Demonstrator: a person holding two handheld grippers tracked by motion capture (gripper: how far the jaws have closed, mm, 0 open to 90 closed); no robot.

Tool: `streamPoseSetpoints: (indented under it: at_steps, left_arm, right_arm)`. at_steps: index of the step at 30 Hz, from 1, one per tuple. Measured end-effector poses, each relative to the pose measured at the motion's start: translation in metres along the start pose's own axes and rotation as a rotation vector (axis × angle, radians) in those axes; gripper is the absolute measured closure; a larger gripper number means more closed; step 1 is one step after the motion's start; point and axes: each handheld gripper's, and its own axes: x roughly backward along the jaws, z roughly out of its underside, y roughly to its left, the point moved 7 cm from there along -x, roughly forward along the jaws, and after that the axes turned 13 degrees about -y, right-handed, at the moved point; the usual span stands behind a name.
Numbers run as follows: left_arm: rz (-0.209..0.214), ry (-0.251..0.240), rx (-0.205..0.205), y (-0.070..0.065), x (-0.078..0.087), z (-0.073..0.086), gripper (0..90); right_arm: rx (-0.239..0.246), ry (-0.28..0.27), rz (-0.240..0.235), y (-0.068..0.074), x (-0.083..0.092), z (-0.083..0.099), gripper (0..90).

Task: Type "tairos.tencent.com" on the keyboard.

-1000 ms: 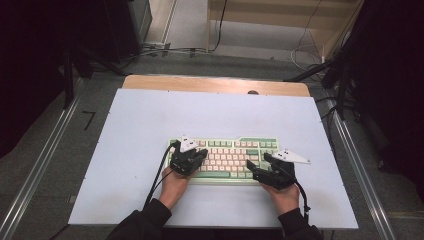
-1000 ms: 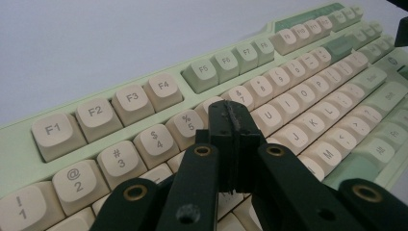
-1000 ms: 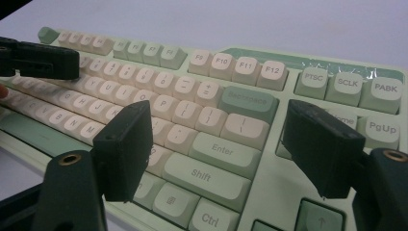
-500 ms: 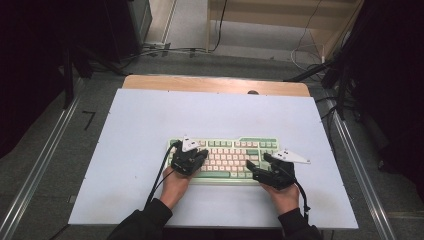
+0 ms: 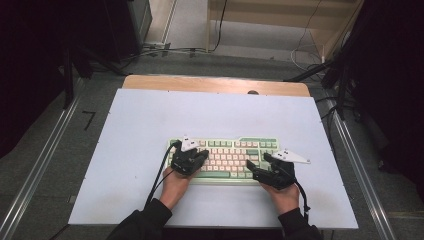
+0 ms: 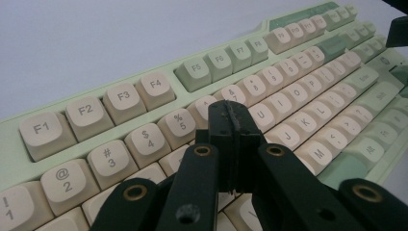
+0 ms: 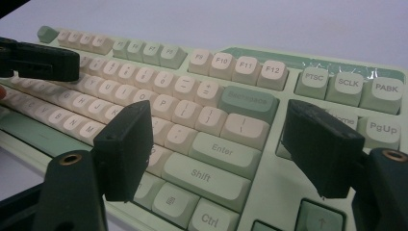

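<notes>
- I see no container on the table [image 5: 150, 125]; the one thing it carries is the green-and-cream keyboard [image 5: 227, 156], lying flat toward my near edge, about midway across.
- My left claw [image 5: 189, 159] sits over the keyboard's left end. In the left gripper view its jaws are pressed together with nothing between them, tips low over the number and letter rows near the 6 and 7 keys; I cannot tell whether they touch a key.
- My right claw [image 5: 267, 167] hovers over the right end, jaws spread wide and empty, straddling the Enter key [image 7: 222, 151] and Shift key [image 7: 202, 175] area in the right gripper view.
- The white table surface lies bare to the left, right and beyond the keyboard.
- A narrow bare strip runs between the keyboard and the near edge.
</notes>
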Motion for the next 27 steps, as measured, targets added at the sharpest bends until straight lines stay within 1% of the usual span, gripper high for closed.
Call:
streamPoseSetpoints:
  at_steps: [5, 20, 21, 27]
  left_arm:
    - [-0.001, -0.021, 0.014, 0.002, 0.005, -0.005, 90.0]
    - [-0.007, -0.035, 0.021, 0.007, 0.015, -0.008, 90.0]
    - [-0.011, -0.039, 0.023, 0.008, 0.016, -0.008, 89.1]
    - [-0.03, -0.069, 0.048, 0.018, 0.027, -0.012, 73.3]
  right_arm:
    - [0.0, -0.001, 0.0, 0.0, 0.0, 0.0, 24.7]
    - [0.007, -0.003, -0.012, 0.003, -0.003, -0.002, 24.9]
    - [0.006, -0.003, -0.013, 0.003, -0.003, -0.002, 24.9]
    - [0.014, -0.003, -0.025, 0.006, -0.006, -0.003, 24.9]
